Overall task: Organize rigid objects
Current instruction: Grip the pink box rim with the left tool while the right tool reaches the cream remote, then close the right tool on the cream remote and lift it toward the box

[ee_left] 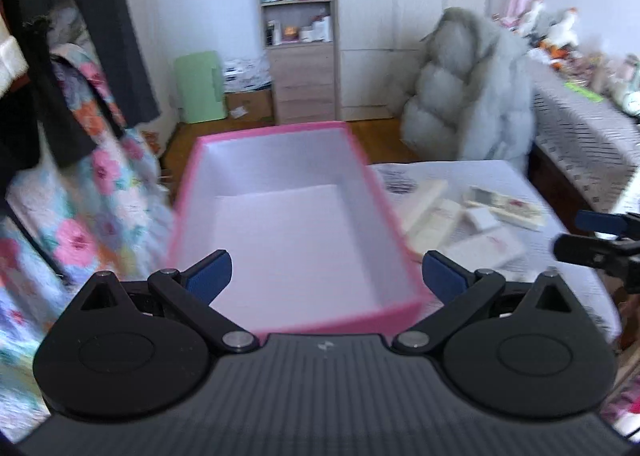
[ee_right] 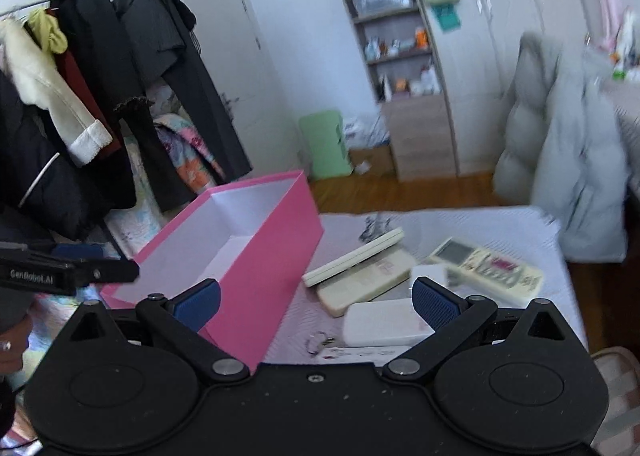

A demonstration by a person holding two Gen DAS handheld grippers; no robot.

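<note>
1. Hovering over the pink box (ee_left: 294,216), the left gripper (ee_left: 326,274) has its jaws spread wide and nothing between them; the near wall of the box sits right under the blue pads (ee_left: 210,276).
2. Inside, the box shows only its pale floor, and its open top faces up.
3. Off to the right of the left gripper, just past the box's right wall, the remotes (ee_left: 472,212) lie in a loose cluster on the white cloth (ee_left: 560,284).
4. Over to the right gripper (ee_right: 316,302): jaws wide apart too, gripping nothing, hanging above the cloth with the pink box ahead and to its left.
5. Dead ahead of it, a slim remote (ee_right: 354,262) rests tilted on a cream remote (ee_right: 366,284), the two touching.
6. Ahead and right, a larger remote (ee_right: 486,264) with a grey screen lies flat, blurred at its near end.
7. Closest in, a white block (ee_right: 384,324) sits just inside the right pad (ee_right: 436,302), and a small ring (ee_right: 318,340) lies on the cloth just left of it.
8. Far left of the right gripper, the left one's black finger reaches over the box's near corner.
</note>
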